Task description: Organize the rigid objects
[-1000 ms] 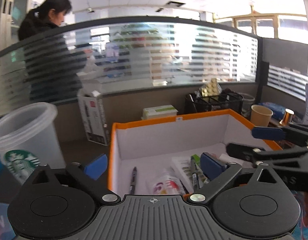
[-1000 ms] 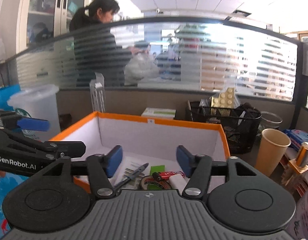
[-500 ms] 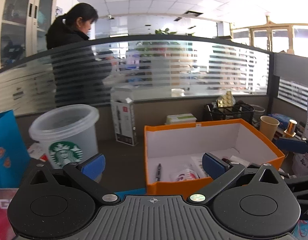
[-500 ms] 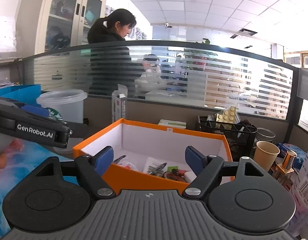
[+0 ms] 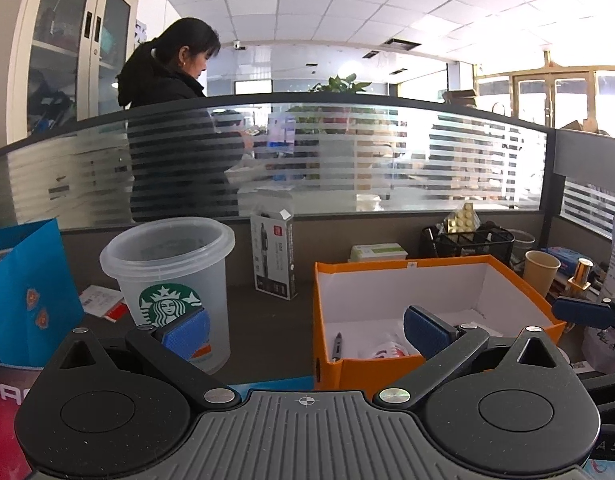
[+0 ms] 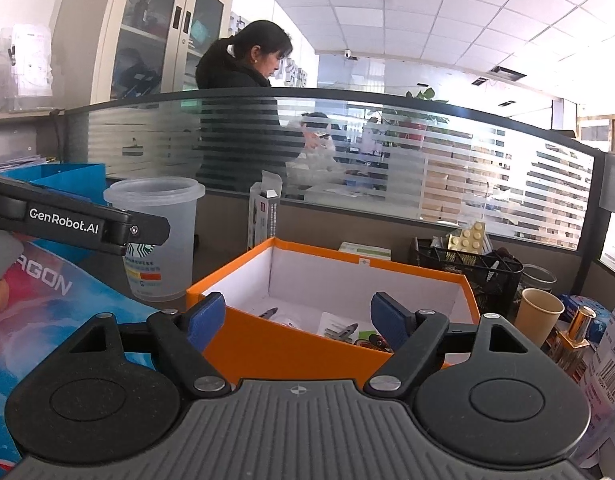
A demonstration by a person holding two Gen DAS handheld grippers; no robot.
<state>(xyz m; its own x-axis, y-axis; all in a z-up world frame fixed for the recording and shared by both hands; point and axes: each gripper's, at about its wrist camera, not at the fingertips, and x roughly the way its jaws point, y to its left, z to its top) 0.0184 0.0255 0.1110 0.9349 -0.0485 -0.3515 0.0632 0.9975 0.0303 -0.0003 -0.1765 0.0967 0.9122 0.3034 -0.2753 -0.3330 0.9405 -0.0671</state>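
An orange box (image 5: 387,368) with a white inside stands on the desk, also seen in the right wrist view (image 6: 299,350). It holds a pen (image 5: 338,345), packets and several small tools (image 6: 339,330). My left gripper (image 5: 305,330) is open and empty, drawn back short of the box's near left corner. My right gripper (image 6: 301,316) is open and empty too, held in front of the box's near wall. Part of the right gripper shows at the right edge of the left wrist view, and the left gripper's arm crosses the left side of the right wrist view.
A clear plastic cup (image 5: 169,280) stands left of the box. A blue paper bag (image 5: 25,292) is at far left. Behind are a black pen carton (image 5: 273,256), a black mesh organiser (image 5: 471,242) and a paper cup (image 5: 541,272). A person (image 5: 175,140) stands behind the glass partition.
Both grippers have drawn back from over the box, so the box looks smaller and farther away. The right gripper's jaws have spread wider. Nothing was picked up.
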